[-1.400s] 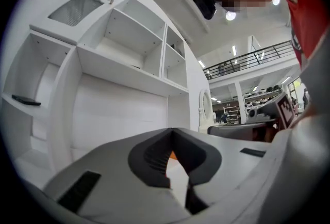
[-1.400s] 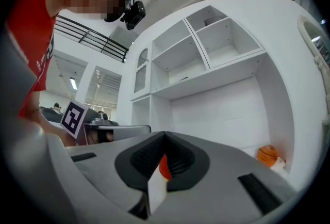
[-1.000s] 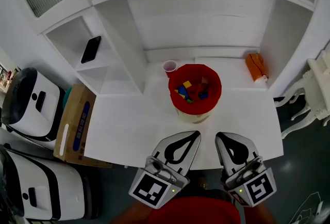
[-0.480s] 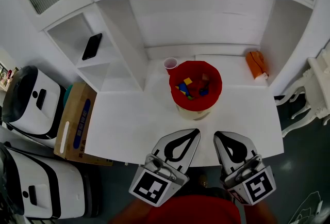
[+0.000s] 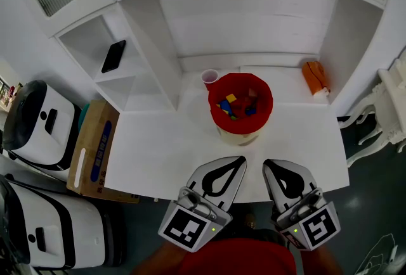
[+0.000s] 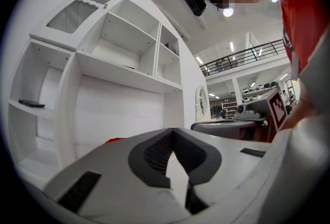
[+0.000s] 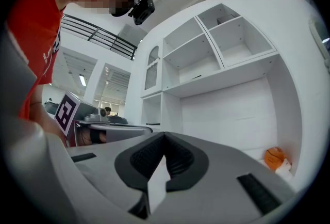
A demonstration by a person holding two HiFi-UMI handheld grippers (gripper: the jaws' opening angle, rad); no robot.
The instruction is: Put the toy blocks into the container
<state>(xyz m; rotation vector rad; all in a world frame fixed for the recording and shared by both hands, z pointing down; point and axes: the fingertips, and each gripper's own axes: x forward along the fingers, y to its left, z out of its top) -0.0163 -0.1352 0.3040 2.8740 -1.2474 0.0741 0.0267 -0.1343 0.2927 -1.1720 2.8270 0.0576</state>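
Several toy blocks [image 5: 233, 108]: yellow, blue, red and green pieces lie heaped inside the container; none shows loose on the worktop.
Container [image 5: 236, 128]: a round red tub on a pale base, upright near the middle of the worktop, toward the back alcove.
Worktop [image 5: 165, 153]: white, with bare surface between the container and the near edge.
Pink cup [image 5: 209, 79]: just beside the container's far-left rim.
Orange object [image 5: 314, 80]: well apart, at the back right corner.
Left gripper [image 5: 239, 161]: fingers pressed together with nothing between them, held over the near edge.
Right gripper [image 5: 269, 165]: fingers likewise closed and empty, just beside the left one.
Key relation: the container lies straight ahead of both sets of fingers, across the bare strip. The left gripper's tip lines up with it more directly, while the right sits slightly off to the side. Being round, the container has no long axis to match.
Task stage: judged complete or nearly so, since no block remains outside.
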